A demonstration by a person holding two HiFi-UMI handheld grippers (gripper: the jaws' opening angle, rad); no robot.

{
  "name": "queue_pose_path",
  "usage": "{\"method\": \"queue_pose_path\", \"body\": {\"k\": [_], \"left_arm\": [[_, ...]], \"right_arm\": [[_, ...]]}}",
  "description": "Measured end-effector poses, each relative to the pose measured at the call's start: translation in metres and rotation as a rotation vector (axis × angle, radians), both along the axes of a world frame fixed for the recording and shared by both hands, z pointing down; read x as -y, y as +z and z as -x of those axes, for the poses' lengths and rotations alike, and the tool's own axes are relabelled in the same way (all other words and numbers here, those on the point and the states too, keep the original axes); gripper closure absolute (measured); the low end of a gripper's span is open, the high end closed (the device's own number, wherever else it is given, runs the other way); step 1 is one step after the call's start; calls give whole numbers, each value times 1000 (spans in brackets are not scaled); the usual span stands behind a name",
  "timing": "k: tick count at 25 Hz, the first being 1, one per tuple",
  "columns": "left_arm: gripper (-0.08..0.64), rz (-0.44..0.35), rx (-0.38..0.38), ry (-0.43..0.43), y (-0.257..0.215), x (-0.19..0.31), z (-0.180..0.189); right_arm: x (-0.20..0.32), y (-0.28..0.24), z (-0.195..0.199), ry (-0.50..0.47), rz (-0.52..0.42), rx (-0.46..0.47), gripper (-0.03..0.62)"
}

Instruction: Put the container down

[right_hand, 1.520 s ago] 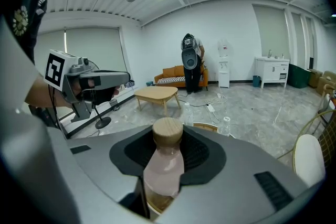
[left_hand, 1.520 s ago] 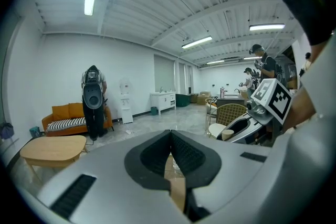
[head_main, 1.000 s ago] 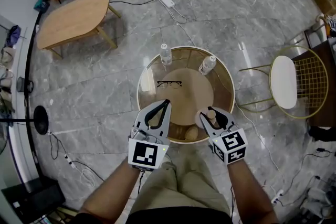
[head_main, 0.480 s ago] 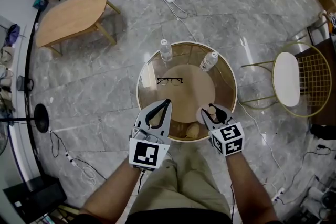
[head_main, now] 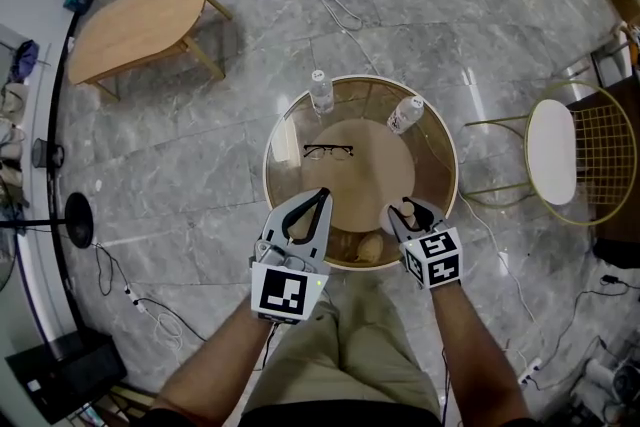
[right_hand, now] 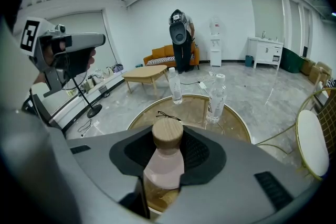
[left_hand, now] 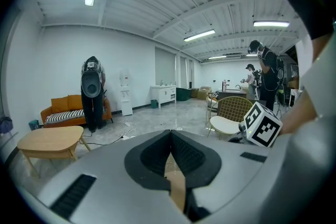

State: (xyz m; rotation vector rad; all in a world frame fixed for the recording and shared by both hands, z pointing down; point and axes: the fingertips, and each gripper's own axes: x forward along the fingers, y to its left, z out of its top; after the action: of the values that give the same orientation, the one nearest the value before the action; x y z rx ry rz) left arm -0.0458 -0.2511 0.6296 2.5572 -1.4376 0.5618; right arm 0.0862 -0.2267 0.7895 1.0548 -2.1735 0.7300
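- Right gripper [head_main: 414, 215]: jaws clamped on the container [right_hand: 167, 164], a pale pink bottle with a round wooden cap [right_hand: 167, 133]. The pads grip its body below the cap. It stands upright in the grip.
- Left gripper [head_main: 308, 205]: jaws together, nothing between them. It sits at the near-left edge of the table, idle.
- The container hangs over the near-right part of the round table [head_main: 452, 177]. I can't tell whether its base touches the top yet.
- Already on the table: a pair of glasses [head_main: 327, 152] near the middle, and two clear water bottles at the far side, one left [head_main: 321, 92], one right [head_main: 405, 113]. All are well apart from my spot.
- My plan for a clean set-down:
  - Lower straight, keeping the bottle vertical.
  - Aim inboard from the gold rim so the whole base lands on flat surface.
  - Wait for the base to settle fully before easing the jaws apart.
  - Open enough to clear the body on both sides, then back out towards me without brushing the cap.
- Risk, as I judge it: the bottle is tall with a narrow base, so releasing it tilted or dragging a pad could tip it.
- The left gripper should stay out of the way.
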Motion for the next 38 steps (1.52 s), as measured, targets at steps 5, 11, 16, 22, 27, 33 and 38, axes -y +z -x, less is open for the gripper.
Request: {"method": "queue_pose_path", "body": {"k": [5, 11, 16, 22, 27, 33, 38], "left_arm": [[545, 8, 5, 9, 11, 1, 1], [545, 20, 11, 20, 22, 2, -4], [545, 28, 8, 16, 31, 7, -6], [545, 25, 1, -1, 34, 20, -11], [545, 24, 4, 1, 38, 24, -14], [545, 35, 6, 0, 46, 23, -14], [545, 40, 11, -4, 46, 24, -17]], "right_arm": [[0, 17, 6, -5, 25, 2, 446], [-1, 40, -1, -4, 61, -18, 446], [-1, 59, -4, 6, 87, -34, 446], [3, 82, -7, 11, 112, -51, 446], [1, 103, -8, 9, 139, -67, 446], [2, 121, -8, 6, 146, -78, 446], [2, 133, -13, 18, 158, -90, 446]]}}
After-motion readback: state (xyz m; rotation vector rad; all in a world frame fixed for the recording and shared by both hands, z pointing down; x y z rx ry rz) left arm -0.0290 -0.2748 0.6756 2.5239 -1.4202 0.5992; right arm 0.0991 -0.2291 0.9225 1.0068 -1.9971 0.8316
